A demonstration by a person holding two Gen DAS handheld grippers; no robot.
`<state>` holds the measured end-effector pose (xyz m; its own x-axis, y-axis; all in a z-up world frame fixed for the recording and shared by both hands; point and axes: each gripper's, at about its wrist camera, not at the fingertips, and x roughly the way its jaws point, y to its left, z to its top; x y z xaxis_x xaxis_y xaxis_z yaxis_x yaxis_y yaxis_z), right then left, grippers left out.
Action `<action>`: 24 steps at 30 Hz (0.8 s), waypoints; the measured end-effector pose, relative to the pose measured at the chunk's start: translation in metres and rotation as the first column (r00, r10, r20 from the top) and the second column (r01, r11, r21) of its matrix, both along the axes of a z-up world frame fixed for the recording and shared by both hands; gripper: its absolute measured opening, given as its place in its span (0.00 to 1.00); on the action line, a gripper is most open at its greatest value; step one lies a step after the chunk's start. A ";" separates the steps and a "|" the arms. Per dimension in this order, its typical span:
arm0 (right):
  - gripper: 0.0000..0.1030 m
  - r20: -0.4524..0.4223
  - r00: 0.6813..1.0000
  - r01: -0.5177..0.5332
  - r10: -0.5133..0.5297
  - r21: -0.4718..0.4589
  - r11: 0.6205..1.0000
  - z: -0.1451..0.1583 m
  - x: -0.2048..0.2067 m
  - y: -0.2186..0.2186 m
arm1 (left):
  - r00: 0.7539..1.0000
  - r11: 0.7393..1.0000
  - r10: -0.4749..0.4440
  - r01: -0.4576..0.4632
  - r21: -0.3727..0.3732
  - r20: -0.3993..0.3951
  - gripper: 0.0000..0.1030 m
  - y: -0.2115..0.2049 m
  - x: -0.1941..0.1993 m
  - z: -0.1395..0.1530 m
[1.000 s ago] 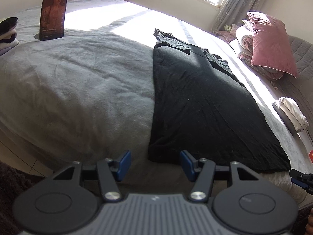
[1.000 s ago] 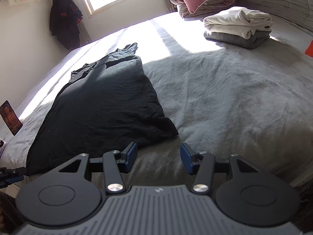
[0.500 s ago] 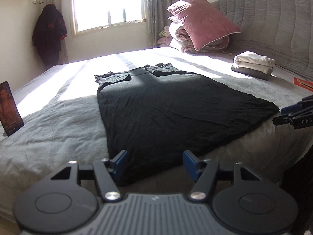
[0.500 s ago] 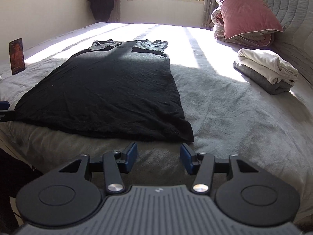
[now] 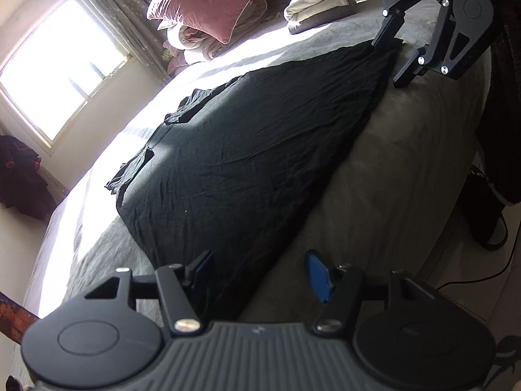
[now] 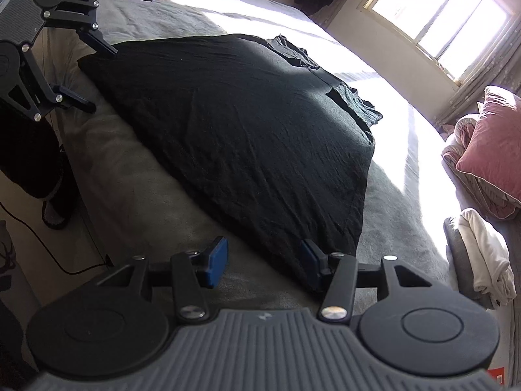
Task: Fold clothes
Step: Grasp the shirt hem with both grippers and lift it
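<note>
1. Spreading across most of the grey bed lies the black garment, flat and lightly creased, its sleeves toward the window end and its hem along the near edge of the mattress.
2. Both views have swung since half a second ago: then each camera looked level up the bed from behind the hem, now each is rolled on its side and looks along the hem from one corner.
3. The left gripper has come down to the hem's left corner, jaws wide apart; one blue pad sits over the cloth, the other over bare bedding, nothing clamped.
4. The right gripper has dropped to the opposite corner, equally wide open, one pad at the fabric edge and one on the bedding, holding nothing. From the left camera one of its fingers looks to touch the corner.
5. My reading: approach is done, and pinching both hem corners comes next, ahead of carrying the hem toward the collar.
6. Off to the side, the folded white and grey clothes and the pink pillow lie as they did earlier.
</note>
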<state>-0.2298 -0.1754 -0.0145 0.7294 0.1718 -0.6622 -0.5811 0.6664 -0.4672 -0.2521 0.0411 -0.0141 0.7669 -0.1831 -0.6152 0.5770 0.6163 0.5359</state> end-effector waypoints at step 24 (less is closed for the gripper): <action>0.04 -0.002 0.995 -0.099 0.099 -0.001 0.995 0.018 0.005 0.011 | 0.984 0.978 0.016 -0.052 -0.204 -0.175 0.04 0.023 0.022 0.025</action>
